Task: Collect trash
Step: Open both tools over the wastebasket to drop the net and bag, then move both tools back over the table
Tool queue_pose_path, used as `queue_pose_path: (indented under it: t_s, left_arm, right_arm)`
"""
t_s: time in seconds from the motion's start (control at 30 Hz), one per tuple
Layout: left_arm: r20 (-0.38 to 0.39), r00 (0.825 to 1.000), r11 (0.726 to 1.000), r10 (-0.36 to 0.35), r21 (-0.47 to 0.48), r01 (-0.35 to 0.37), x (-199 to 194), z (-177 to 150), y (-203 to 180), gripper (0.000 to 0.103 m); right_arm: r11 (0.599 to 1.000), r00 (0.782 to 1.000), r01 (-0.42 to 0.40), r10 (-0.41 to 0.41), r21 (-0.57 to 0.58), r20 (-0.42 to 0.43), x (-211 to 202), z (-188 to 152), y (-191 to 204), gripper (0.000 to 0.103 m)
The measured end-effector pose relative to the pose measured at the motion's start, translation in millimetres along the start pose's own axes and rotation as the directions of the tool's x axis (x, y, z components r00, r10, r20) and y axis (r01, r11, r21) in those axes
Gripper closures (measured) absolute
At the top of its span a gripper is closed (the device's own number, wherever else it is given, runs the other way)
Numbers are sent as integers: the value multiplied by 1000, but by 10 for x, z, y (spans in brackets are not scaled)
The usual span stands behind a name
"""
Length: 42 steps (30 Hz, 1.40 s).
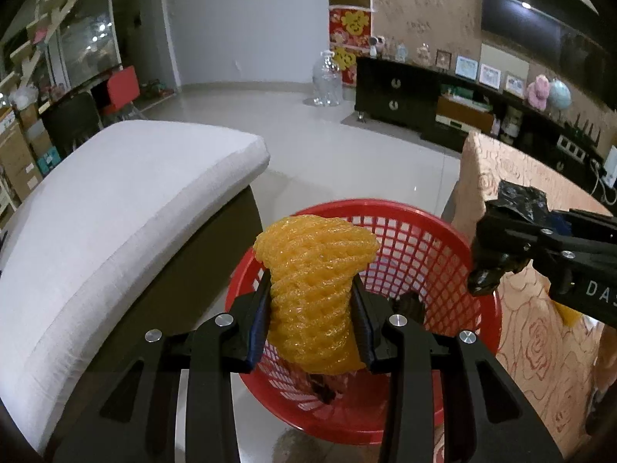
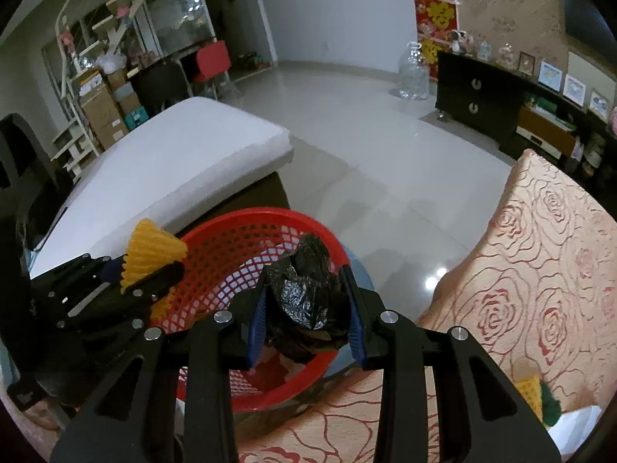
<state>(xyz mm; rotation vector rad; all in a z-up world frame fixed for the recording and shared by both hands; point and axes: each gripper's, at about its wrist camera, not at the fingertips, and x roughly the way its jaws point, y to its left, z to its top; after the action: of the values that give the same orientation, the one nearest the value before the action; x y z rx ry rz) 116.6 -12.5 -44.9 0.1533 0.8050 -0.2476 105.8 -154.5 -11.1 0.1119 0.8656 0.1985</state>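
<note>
Above the red mesh basket (image 1: 432,239), the left gripper (image 1: 312,289) has its jaws closed part-way on an orange foam fruit net (image 1: 314,266), a ribbed, honeycombed sleeve that flares out past the fingertips. Just beside it, the right gripper (image 2: 306,289) pinches a crumpled black plastic bag (image 2: 308,289), glossy and creased, over the same basket. A white cushion (image 1: 115,208) flanks the basket on one side and a rose-patterned cloth (image 2: 540,270) on the other, both close. Dark scraps on the basket's bottom are too hidden to name; a yellow-and-green scrap (image 2: 538,399) on the cloth is cut off.
</note>
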Motion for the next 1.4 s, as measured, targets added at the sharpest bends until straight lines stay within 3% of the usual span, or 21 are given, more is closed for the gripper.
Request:
queue_pose_path:
  t_s: [0.13, 0.3, 0.4, 0.67, 0.97, 1.4]
  left_arm:
    - [-19, 1000, 1000, -2, 9, 3, 32, -27, -12, 67]
    - [-38, 999, 1000, -15, 10, 15, 49, -21, -12, 56]
    - [-41, 999, 1000, -14, 12, 14, 43, -43, 10, 45]
    - [5, 1000, 1000, -6, -10, 6, -65, -11, 87, 28]
    - [50, 999, 1000, -16, -18, 17, -184, 46, 92, 24]
    - [129, 990, 998, -57, -17, 60, -427, 144, -31, 21]
  right_arm:
    - [1000, 1000, -17, 16, -2, -21, 73, -15, 48, 68]
    - [999, 999, -45, 46, 24, -24, 56, -2, 44, 54]
    - [998, 999, -48, 48, 29, -17, 19, 16, 36, 52]
    - [999, 1000, -25, 25, 42, 12, -112, 16, -59, 49]
    - [998, 998, 8, -12, 68, 59, -325, 28, -195, 47]
    - [980, 975, 126, -152, 156, 165, -1049, -69, -722, 40]
